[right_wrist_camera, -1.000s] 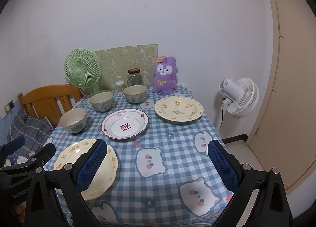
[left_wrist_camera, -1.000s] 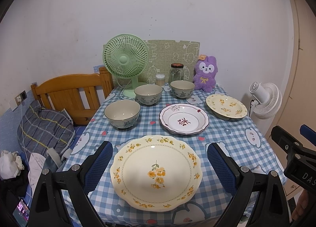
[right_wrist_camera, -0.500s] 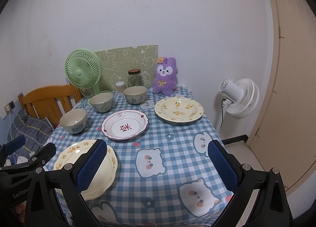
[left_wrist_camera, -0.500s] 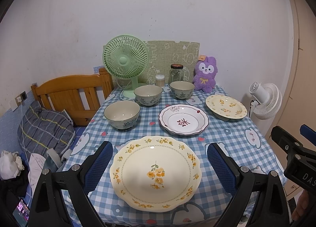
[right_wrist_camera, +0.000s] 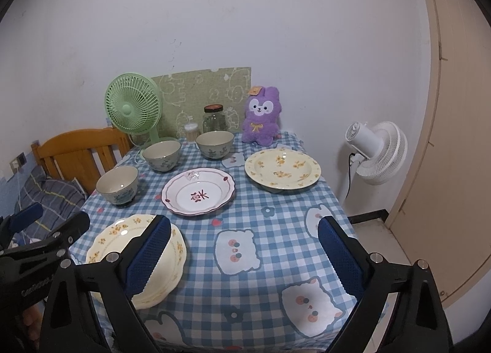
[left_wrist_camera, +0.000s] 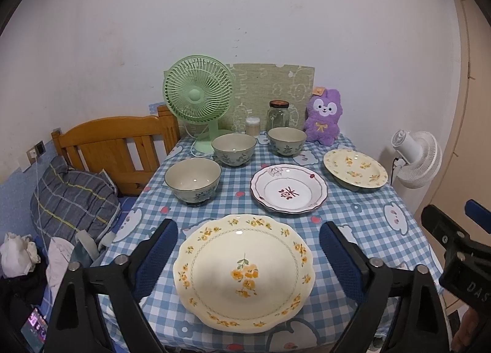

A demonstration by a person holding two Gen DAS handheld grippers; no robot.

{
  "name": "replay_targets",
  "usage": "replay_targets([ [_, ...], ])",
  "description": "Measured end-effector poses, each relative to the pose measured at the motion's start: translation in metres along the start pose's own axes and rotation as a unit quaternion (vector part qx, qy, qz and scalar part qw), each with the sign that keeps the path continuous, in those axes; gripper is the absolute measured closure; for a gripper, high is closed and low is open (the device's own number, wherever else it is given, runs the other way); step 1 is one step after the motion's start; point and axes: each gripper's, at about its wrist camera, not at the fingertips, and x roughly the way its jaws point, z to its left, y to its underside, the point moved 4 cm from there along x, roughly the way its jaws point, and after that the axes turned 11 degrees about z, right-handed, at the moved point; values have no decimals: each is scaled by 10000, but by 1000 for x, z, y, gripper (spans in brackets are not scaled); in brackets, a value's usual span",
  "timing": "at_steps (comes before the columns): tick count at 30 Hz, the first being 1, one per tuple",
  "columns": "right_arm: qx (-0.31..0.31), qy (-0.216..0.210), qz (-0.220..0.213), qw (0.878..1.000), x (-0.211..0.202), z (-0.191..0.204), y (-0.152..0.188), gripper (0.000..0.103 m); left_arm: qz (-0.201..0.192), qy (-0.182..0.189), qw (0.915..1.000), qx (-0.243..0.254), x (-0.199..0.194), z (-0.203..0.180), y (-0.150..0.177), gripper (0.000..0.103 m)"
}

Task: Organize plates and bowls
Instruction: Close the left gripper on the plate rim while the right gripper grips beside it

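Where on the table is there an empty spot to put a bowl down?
The biggest bare patch of tablecloth is at the near right, between the near yellow plate, the red-patterned plate and the far yellow plate. The back is crowded: three bowls, the green fan, a jar and the purple plush.

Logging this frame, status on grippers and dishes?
Left gripper open, framing near yellow plate. Right gripper open, empty. Three bowls, three plates unstacked. Nothing blocking.
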Motion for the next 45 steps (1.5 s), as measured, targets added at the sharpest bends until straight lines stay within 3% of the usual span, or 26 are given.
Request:
replay_targets([
  [9, -29, -142, 226, 9996, 13, 16, -12, 6, 212, 22, 9997, 134, 9, -3, -13, 19],
  [23, -57, -236, 886, 9958, 77, 56, -12, 13, 671, 99, 9977, 73, 58, 21, -17, 28],
  [39, -138, -213, 1661, 9858, 156, 101, 10, 20, 1743, 75, 9847, 44, 139, 59, 9, 34],
  [45, -90, -146, 1928, 9811, 174, 107, 18, 23, 1834, -125, 9829, -74, 152, 70, 14, 38],
])
